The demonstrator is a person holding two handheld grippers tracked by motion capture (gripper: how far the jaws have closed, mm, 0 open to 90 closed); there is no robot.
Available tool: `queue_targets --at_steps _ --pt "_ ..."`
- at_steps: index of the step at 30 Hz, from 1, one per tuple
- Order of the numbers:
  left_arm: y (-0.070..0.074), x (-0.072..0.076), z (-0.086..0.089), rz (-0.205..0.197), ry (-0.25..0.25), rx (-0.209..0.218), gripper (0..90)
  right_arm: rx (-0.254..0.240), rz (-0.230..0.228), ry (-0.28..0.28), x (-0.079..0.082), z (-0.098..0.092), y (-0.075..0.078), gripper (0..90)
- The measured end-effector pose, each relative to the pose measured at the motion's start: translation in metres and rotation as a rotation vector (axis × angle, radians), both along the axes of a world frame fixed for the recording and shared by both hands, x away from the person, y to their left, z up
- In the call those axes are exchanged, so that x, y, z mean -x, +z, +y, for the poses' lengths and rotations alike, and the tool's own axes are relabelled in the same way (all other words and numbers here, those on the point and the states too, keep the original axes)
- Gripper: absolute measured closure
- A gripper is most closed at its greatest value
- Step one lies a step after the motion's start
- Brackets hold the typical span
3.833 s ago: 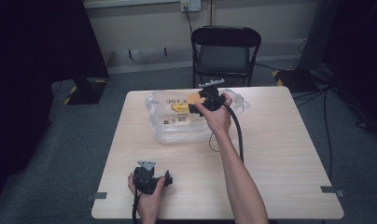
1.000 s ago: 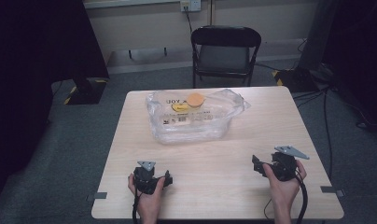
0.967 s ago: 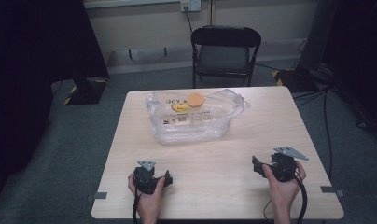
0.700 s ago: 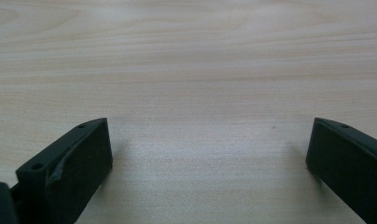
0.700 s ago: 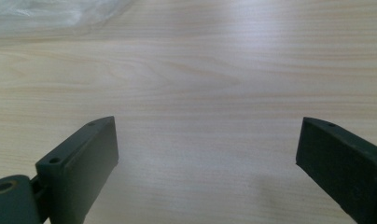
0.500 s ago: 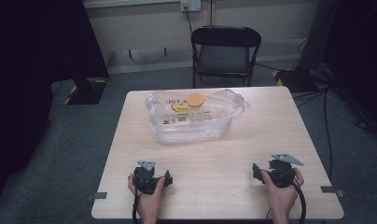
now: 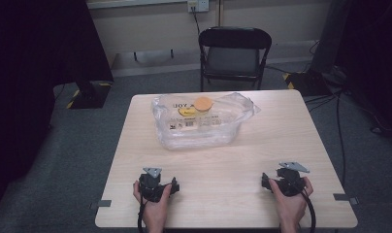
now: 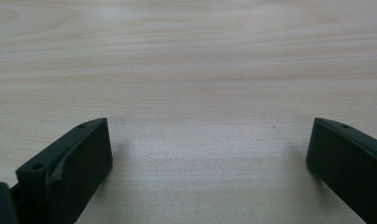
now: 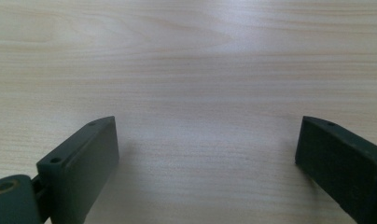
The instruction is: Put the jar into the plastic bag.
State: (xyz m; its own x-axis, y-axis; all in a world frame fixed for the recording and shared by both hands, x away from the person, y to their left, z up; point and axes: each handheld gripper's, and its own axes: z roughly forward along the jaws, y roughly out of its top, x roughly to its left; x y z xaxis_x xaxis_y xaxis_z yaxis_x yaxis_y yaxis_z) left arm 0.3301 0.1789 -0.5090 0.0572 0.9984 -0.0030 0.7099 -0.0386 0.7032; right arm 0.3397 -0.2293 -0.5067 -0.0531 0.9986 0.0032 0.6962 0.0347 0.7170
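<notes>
high view has both grippers parked at the near edge of the table (image 7: 262,145), the left gripper (image 7: 169,186) in the person's left hand and the right gripper (image 7: 268,180) in the right hand, each resting low on the wood with nothing between its jaws. the right one's jaws have just been opening a touch further, with no thing between them. that spread, idle pose reads as a rest position: the work looks finished or paused, so the hands sit well apart from the goods. the clear plastic bag (image 7: 204,127) lies toward the far side of the table, flat and crumpled, with the orange round lid (image 7: 203,104) showing at its far edge, seemingly the top of a small container inside; i judge it was left there on purpose, in the middle and out of the hands' way. a black folding chair (image 7: 233,53) stands beyond the table

left gripper view gives what the overhead cannot: the two black jaws stand wide apart over bare wood grain. right gripper view confirms the same for the other hand, jaws spread and unloaded. the high view alone places the bag relative to both hands
</notes>
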Motion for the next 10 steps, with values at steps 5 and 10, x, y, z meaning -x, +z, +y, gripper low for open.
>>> queue_targets --at_steps 5,10 --pt "0.0000 0.0000 0.0000 0.000 0.000 0.000 0.0 0.010 0.000 -0.001 -0.0005 0.0017 -0.0010 3.0" --pt "0.0000 0.0000 0.0000 0.000 0.000 0.000 0.0 0.010 0.000 -0.001 -0.0005 0.0017 -0.0010 2.9"
